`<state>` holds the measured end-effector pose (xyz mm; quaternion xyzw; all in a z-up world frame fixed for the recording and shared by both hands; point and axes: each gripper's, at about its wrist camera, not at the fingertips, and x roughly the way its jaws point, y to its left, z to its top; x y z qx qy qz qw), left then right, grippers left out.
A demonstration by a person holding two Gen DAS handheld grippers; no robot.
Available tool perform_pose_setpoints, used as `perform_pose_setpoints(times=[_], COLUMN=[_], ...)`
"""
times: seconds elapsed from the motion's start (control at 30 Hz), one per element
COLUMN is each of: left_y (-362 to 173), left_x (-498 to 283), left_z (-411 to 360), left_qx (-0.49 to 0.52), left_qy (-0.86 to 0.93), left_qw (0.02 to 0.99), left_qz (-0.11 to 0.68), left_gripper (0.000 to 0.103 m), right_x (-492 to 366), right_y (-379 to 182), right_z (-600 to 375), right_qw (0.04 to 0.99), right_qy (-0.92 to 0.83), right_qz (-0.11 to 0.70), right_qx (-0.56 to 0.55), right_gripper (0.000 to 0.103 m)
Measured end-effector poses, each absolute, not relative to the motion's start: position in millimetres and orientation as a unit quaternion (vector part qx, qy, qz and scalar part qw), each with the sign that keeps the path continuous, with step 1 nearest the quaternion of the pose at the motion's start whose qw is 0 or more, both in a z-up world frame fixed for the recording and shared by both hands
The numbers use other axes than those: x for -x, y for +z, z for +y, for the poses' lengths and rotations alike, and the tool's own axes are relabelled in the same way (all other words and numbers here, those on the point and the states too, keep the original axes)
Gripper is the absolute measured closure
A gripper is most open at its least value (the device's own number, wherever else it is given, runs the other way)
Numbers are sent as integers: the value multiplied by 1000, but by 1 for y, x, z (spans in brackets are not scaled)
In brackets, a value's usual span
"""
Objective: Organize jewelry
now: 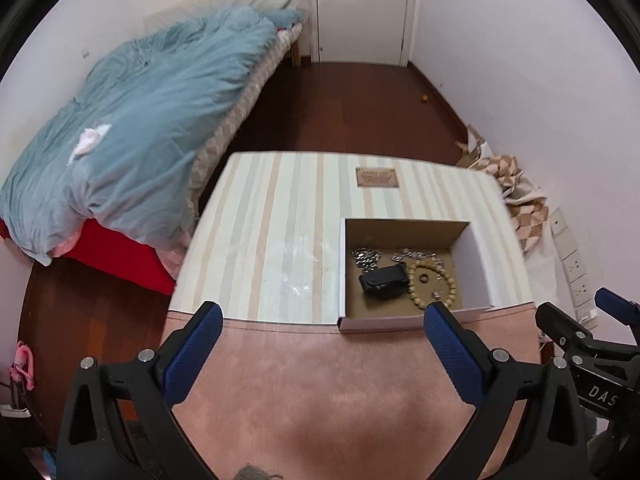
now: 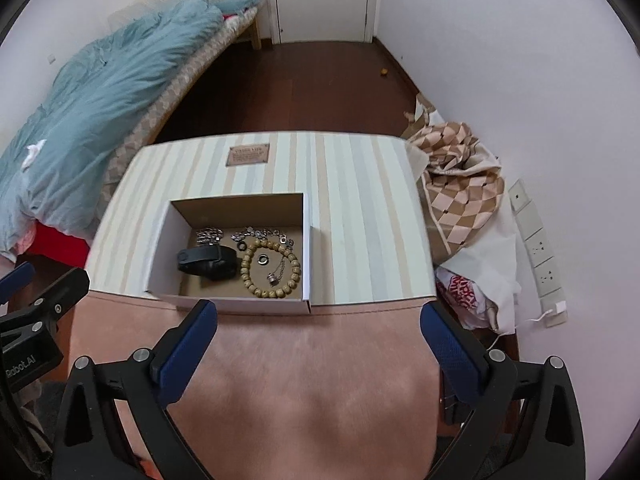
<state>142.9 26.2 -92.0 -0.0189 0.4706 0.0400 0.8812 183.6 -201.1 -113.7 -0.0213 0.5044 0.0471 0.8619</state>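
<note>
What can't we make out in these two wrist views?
- Plaque text on the striped surface: too small and blurred, both views.
- Silver chains at the back of the box: tangled, count unclear.
- Beaded bracelet, left view: near part hidden by the left gripper's finger.
- Right gripper: open, nothing held.

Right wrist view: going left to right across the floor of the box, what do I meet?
Black band → wooden bead bracelet, with a small ring lying inside its loop. The silver chains along the back wall overlap, so I leave them out.
</note>
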Motion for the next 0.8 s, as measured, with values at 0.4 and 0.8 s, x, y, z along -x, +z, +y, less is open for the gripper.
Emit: perform_pose_setpoints(times=[0.4,0.8], left_y=[-1,51], left_x=[-55,-8], left_z=[16,15], left_qx=[24,20], left_qy=[39,37], left_qw=[910,921], left_qz=[412,387], left_gripper=[0,0], right_x=[-91,-34], right_y=[0,65], right_z=[-216,-221], right_qw=[907,926], right_qy=[50,56], right_qz=[419,374], right_qx=[19,14], right_gripper=[1,0])
